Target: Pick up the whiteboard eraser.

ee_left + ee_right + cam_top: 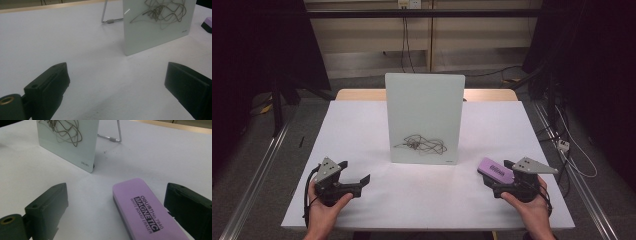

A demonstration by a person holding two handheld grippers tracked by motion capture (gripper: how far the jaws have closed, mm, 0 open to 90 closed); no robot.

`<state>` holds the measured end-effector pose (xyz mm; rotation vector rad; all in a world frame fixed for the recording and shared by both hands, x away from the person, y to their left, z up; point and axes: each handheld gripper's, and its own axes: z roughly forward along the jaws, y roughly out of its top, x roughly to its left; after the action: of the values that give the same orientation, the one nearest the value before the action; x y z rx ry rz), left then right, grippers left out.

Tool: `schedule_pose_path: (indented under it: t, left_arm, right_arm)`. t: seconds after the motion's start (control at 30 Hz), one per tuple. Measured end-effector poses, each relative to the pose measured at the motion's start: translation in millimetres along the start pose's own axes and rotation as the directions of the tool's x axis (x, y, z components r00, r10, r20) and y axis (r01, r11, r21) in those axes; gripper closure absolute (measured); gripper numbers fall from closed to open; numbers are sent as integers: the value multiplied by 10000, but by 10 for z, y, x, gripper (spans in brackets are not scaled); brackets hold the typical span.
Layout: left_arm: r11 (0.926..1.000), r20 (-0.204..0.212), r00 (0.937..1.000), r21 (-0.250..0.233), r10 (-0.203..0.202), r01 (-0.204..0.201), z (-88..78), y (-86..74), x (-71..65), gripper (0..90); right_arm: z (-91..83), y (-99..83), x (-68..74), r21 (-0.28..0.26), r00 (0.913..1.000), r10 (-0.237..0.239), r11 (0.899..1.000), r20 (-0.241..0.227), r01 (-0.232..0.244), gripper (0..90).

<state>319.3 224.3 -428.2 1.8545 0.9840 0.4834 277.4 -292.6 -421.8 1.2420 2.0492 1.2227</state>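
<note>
Eraser [145, 212] is lying on the surface between the spread jaws of my right hand-held gripper [116, 210], which I am risking closing off-centre and skidding it toward the whiteboard [67, 142].

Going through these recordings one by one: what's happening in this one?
A person holds a gripper in each hand at a white table. A small whiteboard stands upright mid-table with a scribble on it. The right gripper is open, its jaws on either side of a purple eraser that lies flat on the table, not yet gripped. The left gripper is open, with nothing between its jaws, and points towards the whiteboard.
</note>
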Motion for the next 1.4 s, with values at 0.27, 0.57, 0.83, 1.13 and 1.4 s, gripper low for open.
schedule_pose_path:
  t: [0.27,0.57,0.83,1.13,1.4]
  left_arm:
    - [10000,153,9999,39,48,-48,-30,-10,-11,54]
    - [9999,148,9998,119,121,-123,-29,-9,-10,54]
    - [9998,174,9998,162,101,-104,-17,-10,-10,55]
    - [9997,206,9996,163,200,-203,-24,1,-11,54]
    - [9999,170,9998,128,92,-94,-15,4,-7,54]
  right_arm:
    - [-59,85,-225,1168,9998,178,9930,-111,-164,96]
    - [53,216,-313,1962,9983,-536,9789,-217,568,96]
    - [137,344,-415,2627,9939,-956,9590,-548,1067,151]
    - [325,414,-412,3468,9823,-1661,9193,-867,1861,165]
    - [373,368,-423,3749,9730,-1768,9004,-1481,2207,215]
